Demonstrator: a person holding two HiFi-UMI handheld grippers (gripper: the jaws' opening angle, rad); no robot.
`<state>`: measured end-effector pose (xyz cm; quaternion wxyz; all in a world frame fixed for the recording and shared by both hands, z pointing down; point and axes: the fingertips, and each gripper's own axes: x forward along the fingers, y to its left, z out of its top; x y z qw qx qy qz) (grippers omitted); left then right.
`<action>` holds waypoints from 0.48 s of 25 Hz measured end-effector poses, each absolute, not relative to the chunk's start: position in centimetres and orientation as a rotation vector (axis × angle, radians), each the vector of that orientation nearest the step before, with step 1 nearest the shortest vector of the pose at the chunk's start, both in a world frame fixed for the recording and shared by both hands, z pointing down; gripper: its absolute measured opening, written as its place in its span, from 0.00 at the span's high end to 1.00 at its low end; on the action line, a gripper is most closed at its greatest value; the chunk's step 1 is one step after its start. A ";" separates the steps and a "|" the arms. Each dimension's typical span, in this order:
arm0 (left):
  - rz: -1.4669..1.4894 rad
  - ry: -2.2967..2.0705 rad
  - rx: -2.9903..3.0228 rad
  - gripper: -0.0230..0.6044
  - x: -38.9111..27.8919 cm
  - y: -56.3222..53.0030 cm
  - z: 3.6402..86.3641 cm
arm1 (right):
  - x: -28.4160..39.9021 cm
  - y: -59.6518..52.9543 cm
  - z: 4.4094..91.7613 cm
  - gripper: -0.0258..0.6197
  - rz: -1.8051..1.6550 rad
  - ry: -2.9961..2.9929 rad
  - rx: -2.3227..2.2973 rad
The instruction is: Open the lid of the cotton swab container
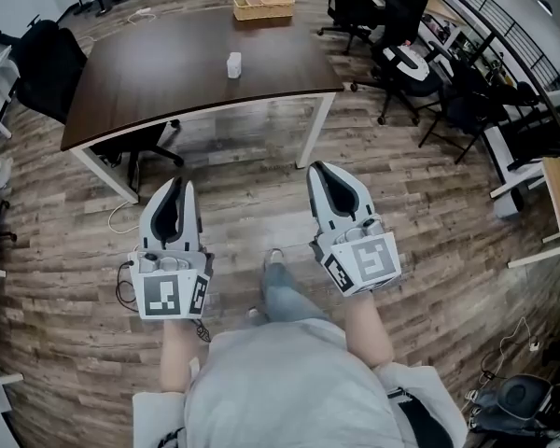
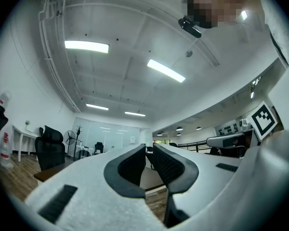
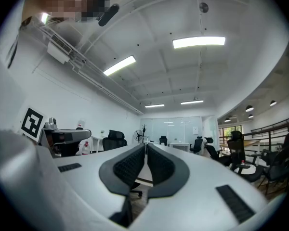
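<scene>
A small white container (image 1: 233, 64) stands upright near the middle of the dark brown table (image 1: 149, 82), far ahead of both grippers. My left gripper (image 1: 175, 183) is held over the wooden floor, well short of the table's near edge, jaws together with nothing between them. My right gripper (image 1: 322, 169) is level with it on the right, also shut and empty. In the left gripper view the left gripper (image 2: 149, 148) tilts up toward the ceiling; the right gripper (image 3: 146, 146) does the same in its own view. The container does not show in either gripper view.
A woven basket (image 1: 263, 7) with items sits at the table's far edge. Black office chairs (image 1: 406, 26) crowd the right side, and another chair (image 1: 47, 63) stands at the table's left end. White table legs (image 1: 317, 133) are ahead. A person's legs and shoe (image 1: 274, 259) lie between the grippers.
</scene>
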<state>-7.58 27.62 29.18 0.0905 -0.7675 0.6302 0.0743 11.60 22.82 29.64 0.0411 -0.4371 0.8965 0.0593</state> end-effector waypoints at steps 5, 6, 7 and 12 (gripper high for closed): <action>0.209 1.903 -2.262 0.88 -8.5 23.2 29.6 | 10.5 17.6 29.7 0.92 0.168 2.748 -1.288; 0.209 1.908 -2.255 0.88 -8.8 21.9 29.5 | 10.1 16.3 29.5 0.92 0.172 2.749 -1.276; 0.211 1.913 -2.248 0.88 -9.1 20.7 29.4 | 9.8 15.0 29.4 0.92 0.177 2.752 -1.265; 0.231 1.923 -2.223 0.88 -9.2 14.8 28.5 | 8.7 9.1 28.9 0.92 0.195 2.782 -1.212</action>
